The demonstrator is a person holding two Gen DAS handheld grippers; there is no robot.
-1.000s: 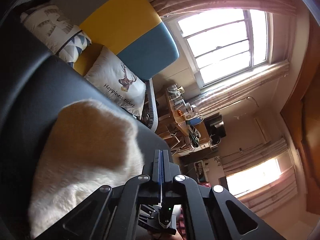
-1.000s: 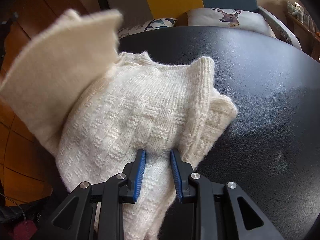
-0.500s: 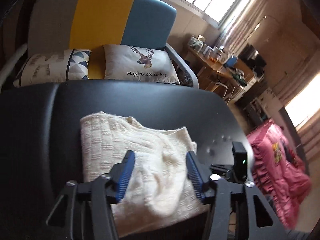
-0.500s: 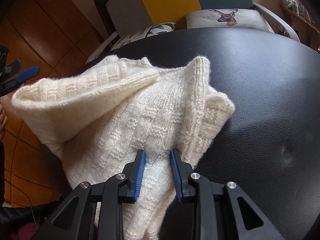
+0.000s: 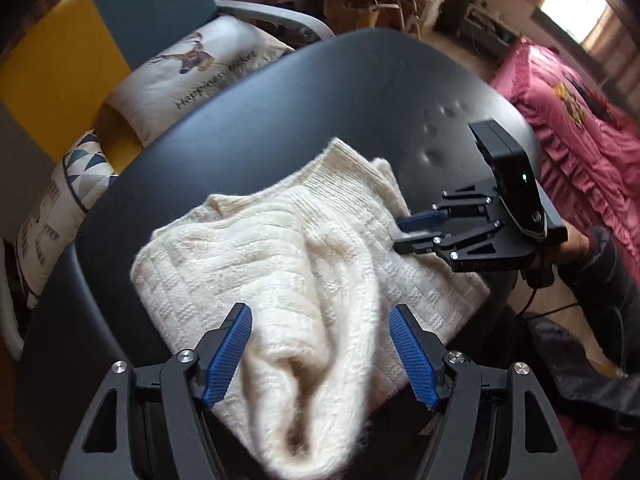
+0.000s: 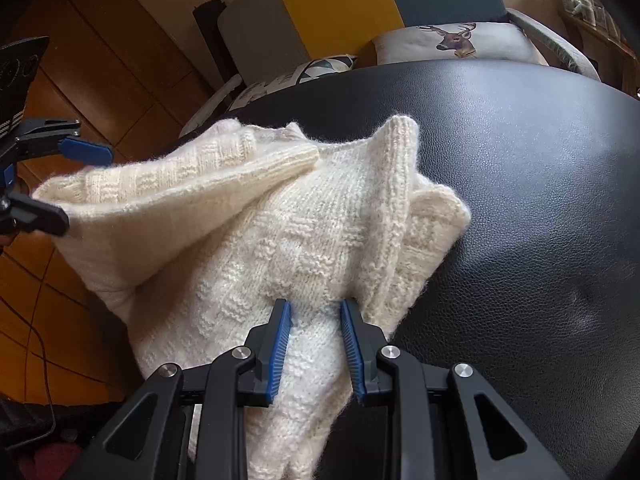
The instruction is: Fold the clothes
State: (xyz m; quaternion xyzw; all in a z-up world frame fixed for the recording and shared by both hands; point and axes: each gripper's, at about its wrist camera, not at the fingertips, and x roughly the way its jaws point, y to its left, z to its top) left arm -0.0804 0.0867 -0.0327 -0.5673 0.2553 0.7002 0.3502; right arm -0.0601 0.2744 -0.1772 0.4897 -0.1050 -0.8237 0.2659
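Left gripper [image 5: 320,354] spread wide over the cream sweater [image 5: 288,264] bunched on the black table [image 5: 360,92]; right gripper [image 6: 316,346] pinching its edge. Worth keeping layers flat, edges lined up.

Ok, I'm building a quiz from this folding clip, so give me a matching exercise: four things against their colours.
Things:
1. sweater
2. table
3. bedspread
4. left gripper finger pads

Colours:
A. pink
B. blue
C. cream
D. black

Pairs: 1-C, 2-D, 3-A, 4-B
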